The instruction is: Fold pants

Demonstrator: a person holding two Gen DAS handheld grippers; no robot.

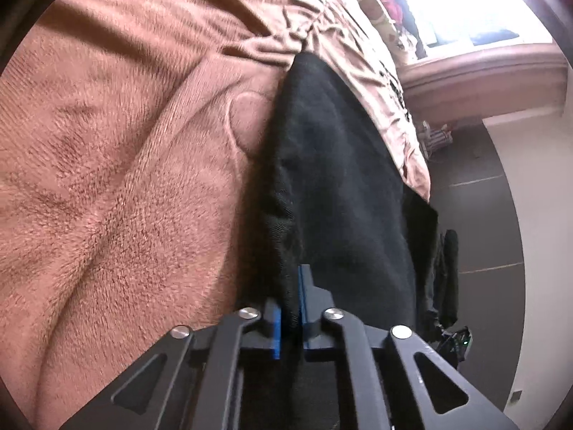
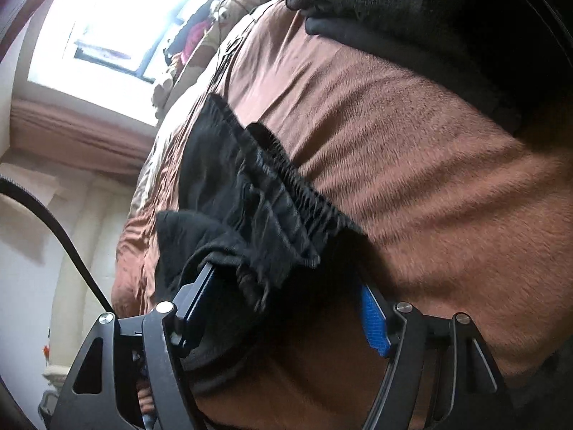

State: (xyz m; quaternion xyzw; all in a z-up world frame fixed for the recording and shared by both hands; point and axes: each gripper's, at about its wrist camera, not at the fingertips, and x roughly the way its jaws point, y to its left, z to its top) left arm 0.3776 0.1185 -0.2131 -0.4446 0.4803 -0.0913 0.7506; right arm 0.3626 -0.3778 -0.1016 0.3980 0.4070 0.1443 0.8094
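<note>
Black pants (image 1: 333, 165) lie on a brown fleece blanket (image 1: 118, 165) over a bed. In the left wrist view my left gripper (image 1: 290, 286) is shut on a fold of the pants, the cloth pinched between its blue pads and running away from it towards the bed's far side. In the right wrist view the pants' gathered elastic waistband (image 2: 297, 193) lies just ahead. My right gripper (image 2: 286, 297) is open, jaws wide apart, with bunched waistband cloth resting against the left finger (image 2: 200, 294). The right blue pad (image 2: 374, 319) is bare.
The bed edge and a dark tiled floor (image 1: 476, 165) lie to the right in the left wrist view. A bright window (image 2: 118, 25) and stuffed toys (image 2: 218, 10) are beyond the bed. A dark knitted garment (image 2: 394, 10) lies at the top of the right wrist view.
</note>
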